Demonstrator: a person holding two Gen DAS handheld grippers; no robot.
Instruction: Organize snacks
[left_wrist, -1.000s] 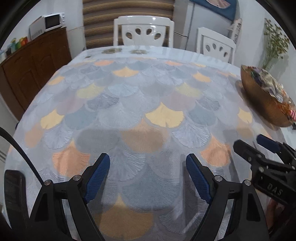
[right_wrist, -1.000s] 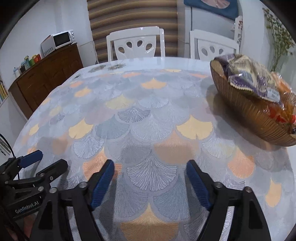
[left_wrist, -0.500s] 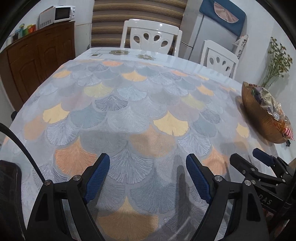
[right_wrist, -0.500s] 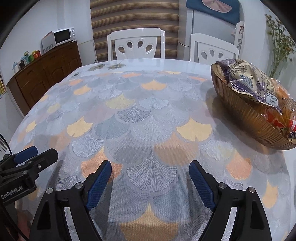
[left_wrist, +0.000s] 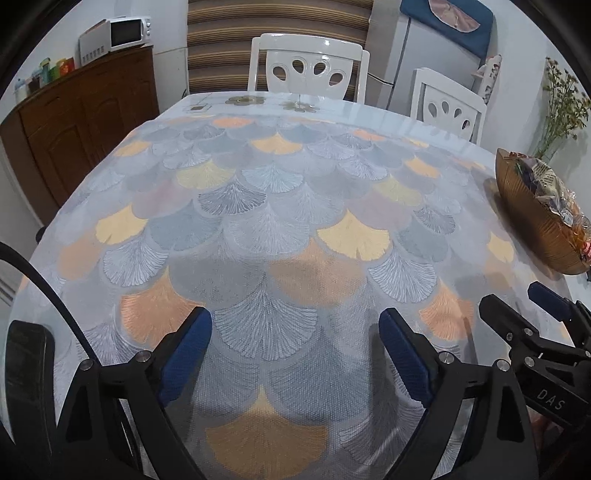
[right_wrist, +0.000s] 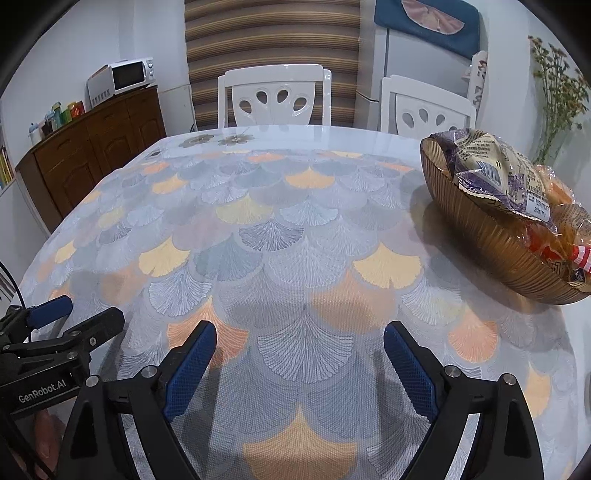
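A brown ribbed bowl (right_wrist: 480, 229) stands at the table's right side, also in the left wrist view as the bowl (left_wrist: 535, 221). It holds snack packets: a purple and cream packet (right_wrist: 495, 170) on top, an orange one (right_wrist: 554, 236) beside it. My right gripper (right_wrist: 300, 330) hovers over the tablecloth left of the bowl, its jaws opening with nothing between them. My left gripper (left_wrist: 294, 321) is further left, its jaws also opening on nothing. Each shows in the other's view: the left gripper (right_wrist: 88, 310), the right gripper (left_wrist: 515, 299).
A fan-patterned cloth covers the table (left_wrist: 280, 206). Two white chairs (right_wrist: 273, 98) (right_wrist: 424, 110) stand at the far edge. A wooden sideboard (right_wrist: 92, 147) with a microwave (right_wrist: 122, 79) is at the left, dried flowers (right_wrist: 561, 92) at the right.
The blue pads of both grippers stand a little wider apart than before. Both hands have stayed about where they were.
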